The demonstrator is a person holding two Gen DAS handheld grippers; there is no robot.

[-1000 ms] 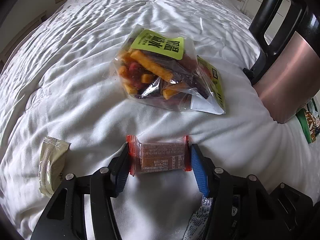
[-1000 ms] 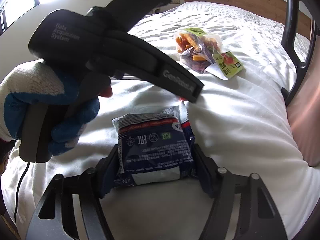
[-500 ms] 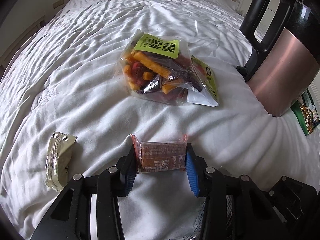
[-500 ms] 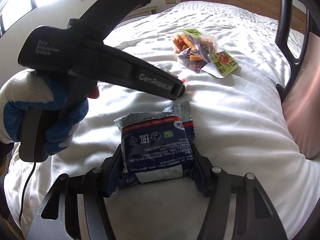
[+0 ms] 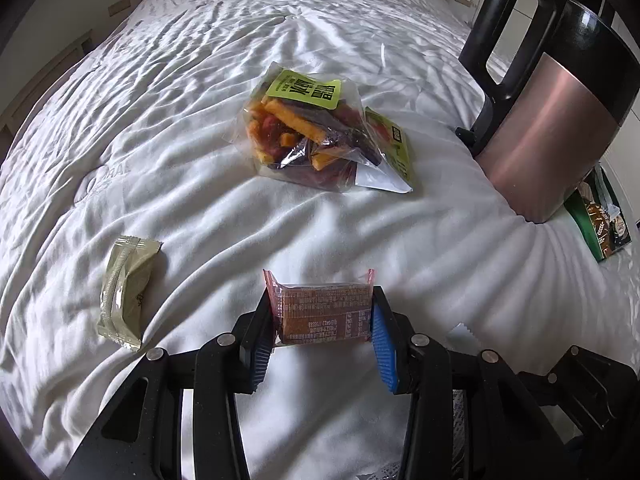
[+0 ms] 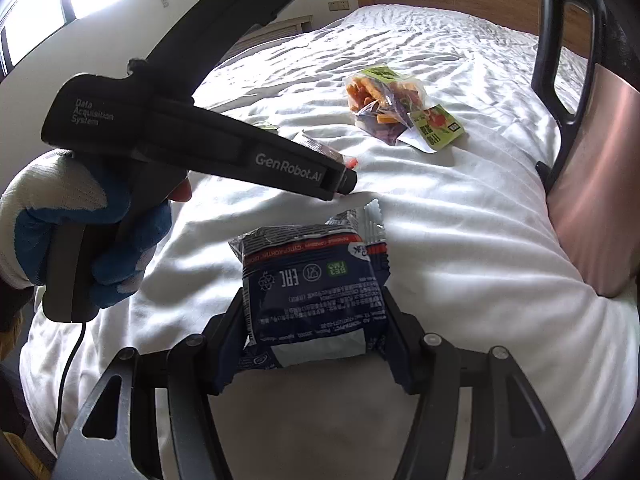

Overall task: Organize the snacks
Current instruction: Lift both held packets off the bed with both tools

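My left gripper (image 5: 322, 320) is shut on a small red-brown snack bar (image 5: 322, 312), lifted a little off the white bed (image 5: 200, 120). In the right wrist view that same left gripper (image 6: 344, 178) shows from the side, a gloved hand (image 6: 60, 216) holding it. My right gripper (image 6: 312, 312) is shut on a dark blue snack packet (image 6: 310, 292), also raised above the sheet. A clear bag of orange and purple chips (image 5: 308, 132) with a green label lies further up the bed. A pale green wrapped snack (image 5: 126, 284) lies at the left.
A copper-coloured jug with a black handle (image 5: 552, 120) stands on the bed at the right. A dark green packet (image 5: 600, 220) lies beside its base. A wooden headboard (image 6: 452, 0) closes the far end. The sheet (image 6: 460, 200) dips around the jug.
The left gripper closed onto the red-brown bar and lifted it off the sheet. The right gripper rose slightly with the blue packet still held.
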